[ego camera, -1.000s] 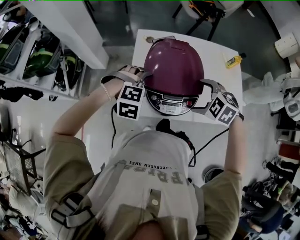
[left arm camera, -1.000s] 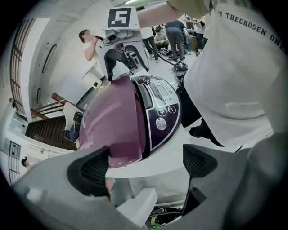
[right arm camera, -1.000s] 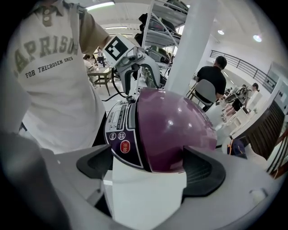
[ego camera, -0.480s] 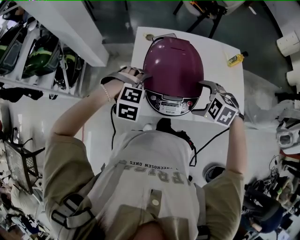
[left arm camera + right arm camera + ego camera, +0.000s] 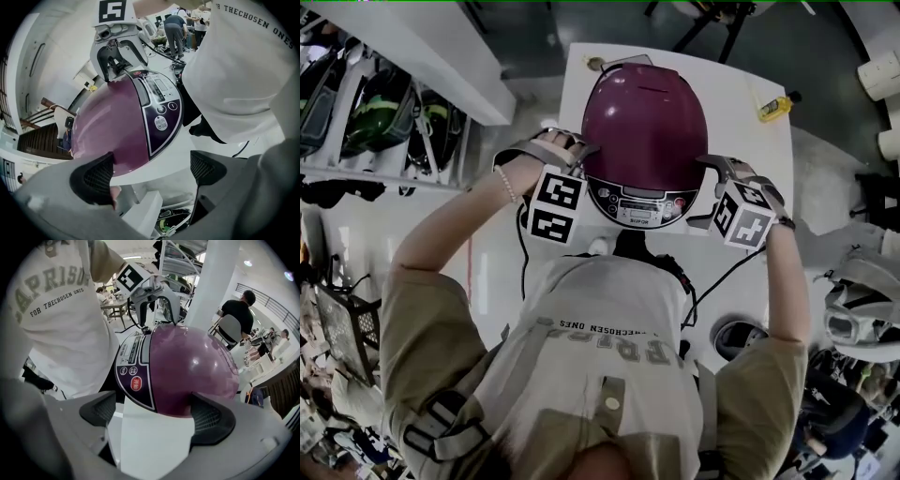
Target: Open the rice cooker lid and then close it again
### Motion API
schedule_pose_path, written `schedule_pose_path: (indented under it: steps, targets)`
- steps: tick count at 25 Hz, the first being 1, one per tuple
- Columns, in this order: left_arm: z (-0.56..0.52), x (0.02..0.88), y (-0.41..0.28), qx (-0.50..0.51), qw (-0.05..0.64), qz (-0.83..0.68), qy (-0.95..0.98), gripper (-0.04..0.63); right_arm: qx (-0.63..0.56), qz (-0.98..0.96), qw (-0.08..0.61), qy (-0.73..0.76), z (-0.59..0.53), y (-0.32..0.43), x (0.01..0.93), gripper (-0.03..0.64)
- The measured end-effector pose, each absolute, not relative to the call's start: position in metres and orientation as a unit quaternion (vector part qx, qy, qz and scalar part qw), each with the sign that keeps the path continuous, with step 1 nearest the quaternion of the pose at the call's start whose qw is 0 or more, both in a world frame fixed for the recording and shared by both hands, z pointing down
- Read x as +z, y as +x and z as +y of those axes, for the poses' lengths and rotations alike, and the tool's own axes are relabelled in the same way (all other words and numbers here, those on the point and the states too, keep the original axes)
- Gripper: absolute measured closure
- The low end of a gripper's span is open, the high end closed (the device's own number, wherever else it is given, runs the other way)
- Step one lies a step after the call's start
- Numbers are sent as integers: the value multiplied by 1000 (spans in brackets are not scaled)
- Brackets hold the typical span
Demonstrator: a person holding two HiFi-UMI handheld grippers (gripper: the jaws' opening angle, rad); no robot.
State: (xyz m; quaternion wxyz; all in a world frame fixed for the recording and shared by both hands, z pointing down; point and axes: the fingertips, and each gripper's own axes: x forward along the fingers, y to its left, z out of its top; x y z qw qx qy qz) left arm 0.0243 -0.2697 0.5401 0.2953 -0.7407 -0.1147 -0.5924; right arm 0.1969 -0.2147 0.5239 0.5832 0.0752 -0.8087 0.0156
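- The rice cooker (image 5: 645,141) sits in the middle of the white table (image 5: 750,84), right in front of us, with its control panel (image 5: 639,199) facing our body.
- Its purple lid (image 5: 647,108) is down flush on the body, just as it was a second ago. We see no gap at the seam in any view.
- So nothing has changed on the task's thing itself. We judge that the lid is either waiting for its opening press or has already been closed again, and these views alone cannot settle which.
- The left gripper (image 5: 150,171) stays at the cooker's left flank with its jaws wide apart and holding nothing. One pad sits right by the purple shell, but we cannot tell whether it touches.
- The right gripper (image 5: 157,416) keeps its place at the right flank, also spread wide and empty, with the cooker's lower side framed between its pads.
- The only real shift is in our own head view, which has tipped slightly, so the table sits a little higher in the picture.
- A small yellow bottle (image 5: 775,107) lies near the table's far right corner, well apart from the cooker.
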Motion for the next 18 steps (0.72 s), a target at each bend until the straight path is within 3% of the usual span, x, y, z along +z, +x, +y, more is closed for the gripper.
schedule_pose_path:
  steps: [5, 10, 15, 18]
  targets:
    - [-271, 544, 22, -607, 306, -129, -722, 67, 8, -781, 623, 48, -213, 200, 529, 146]
    - [-269, 543, 23, -594, 295, -120, -739, 67, -2, -785, 617, 58, -213, 199, 531, 144]
    - [-269, 536, 24, -568, 269, -89, -773, 69, 25, -826, 552, 115, -209, 191, 522, 144]
    - [-277, 515, 27, -522, 234, -35, -819, 71, 35, -871, 447, 199, -216, 182, 494, 146]
